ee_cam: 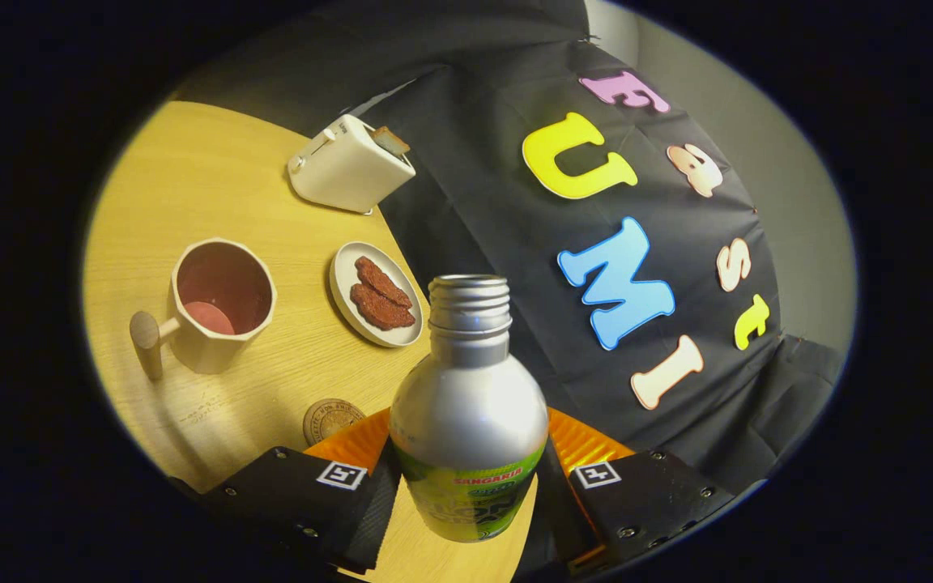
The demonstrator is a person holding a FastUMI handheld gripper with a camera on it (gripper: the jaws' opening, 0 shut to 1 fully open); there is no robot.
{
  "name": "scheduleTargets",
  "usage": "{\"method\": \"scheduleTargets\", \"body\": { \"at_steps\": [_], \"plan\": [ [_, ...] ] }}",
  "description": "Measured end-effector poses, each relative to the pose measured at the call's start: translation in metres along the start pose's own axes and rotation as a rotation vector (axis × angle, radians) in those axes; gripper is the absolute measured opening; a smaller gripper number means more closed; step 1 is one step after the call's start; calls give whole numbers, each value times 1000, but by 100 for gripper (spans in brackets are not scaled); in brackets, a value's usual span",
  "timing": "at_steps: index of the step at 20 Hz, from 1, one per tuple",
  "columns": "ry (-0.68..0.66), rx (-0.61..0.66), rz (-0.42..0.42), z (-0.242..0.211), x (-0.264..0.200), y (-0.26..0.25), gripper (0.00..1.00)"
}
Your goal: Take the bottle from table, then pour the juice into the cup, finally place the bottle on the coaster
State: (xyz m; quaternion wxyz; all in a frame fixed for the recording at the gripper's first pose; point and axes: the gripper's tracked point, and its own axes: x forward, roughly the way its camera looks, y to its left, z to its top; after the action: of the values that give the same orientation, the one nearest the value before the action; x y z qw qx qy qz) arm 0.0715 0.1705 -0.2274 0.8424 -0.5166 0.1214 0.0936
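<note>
We have the bottle [468,421] clamped low on its body in the gripper [470,494], both fingers pressing, lifted clear of the worktop [215,178]. Cup [219,304] at 10 o'clock, coaster [333,419] just left. Smooth metal, likely slippery, rigid; open neck, so tilt slow

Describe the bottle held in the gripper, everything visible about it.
The bottle is silver brushed metal with a rounded shoulder, a narrow threaded neck and an open mouth with no cap. A green printed label wraps its lower body. It sits between the fingers of the gripper, which press on both sides of it, lifted and tilted over the wooden table. Its mouth points toward the plate beyond it; the cup stands off to the side. Contents cannot be seen.
</note>
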Motion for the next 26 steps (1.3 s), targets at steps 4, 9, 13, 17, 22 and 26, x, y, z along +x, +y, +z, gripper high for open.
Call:
{"method": "scheduleTargets", "body": {
  "at_steps": [4,9,13,17,22,26],
  "plan": [
    [-15,-83,11,9,2,12,78],
    [2,-150,15,10,10,18,78],
    [-4,-209,32,11,15,23,78],
    [-21,-286,60,13,25,29,78],
    [-46,-382,67,21,31,32,78],
    [-49,-442,91,18,36,35,78]
  ]
}}
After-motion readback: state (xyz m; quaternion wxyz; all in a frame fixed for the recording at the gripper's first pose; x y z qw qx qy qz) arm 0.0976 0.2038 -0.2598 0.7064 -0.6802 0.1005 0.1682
